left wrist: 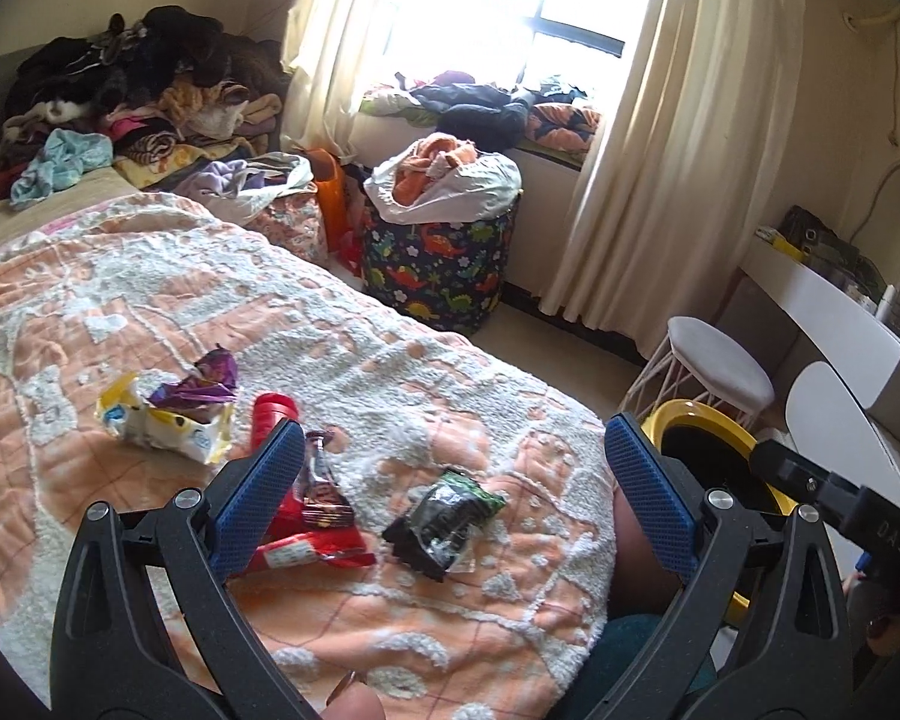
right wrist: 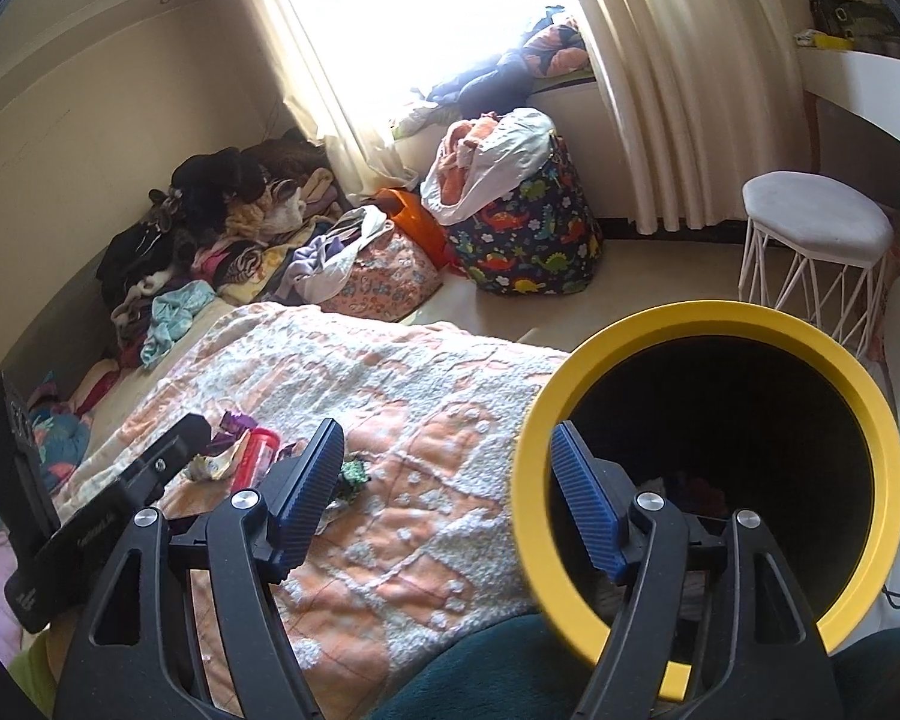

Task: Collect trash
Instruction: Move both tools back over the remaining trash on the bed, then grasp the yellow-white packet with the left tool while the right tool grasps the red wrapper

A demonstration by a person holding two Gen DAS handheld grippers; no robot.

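Several wrappers lie on the orange-and-white bedspread [left wrist: 150, 300] in the left wrist view: a black-and-green wrapper [left wrist: 444, 519], red wrappers [left wrist: 312, 546], a red canister [left wrist: 273, 417], a yellow-and-white wrapper [left wrist: 162, 423] and a purple wrapper [left wrist: 201, 384]. My left gripper [left wrist: 450, 468] hangs open just above them, the black-and-green wrapper between its blue pads [left wrist: 264, 492] but untouched. The yellow bin [right wrist: 750, 324] with a black inside stands at the bed's right edge. My right gripper [right wrist: 450, 462] is open at the bin's near-left rim, no pad pressing on it. Some trash [right wrist: 690, 486] lies inside.
A dinosaur-print hamper [left wrist: 438, 258] stuffed with clothes stands by the curtained window. Clothes are piled at the bed's far end [left wrist: 126, 84]. A white wire-legged stool [right wrist: 816, 240] and a white desk [left wrist: 828, 312] stand to the right, with bare floor [right wrist: 660, 276] between them and the hamper.
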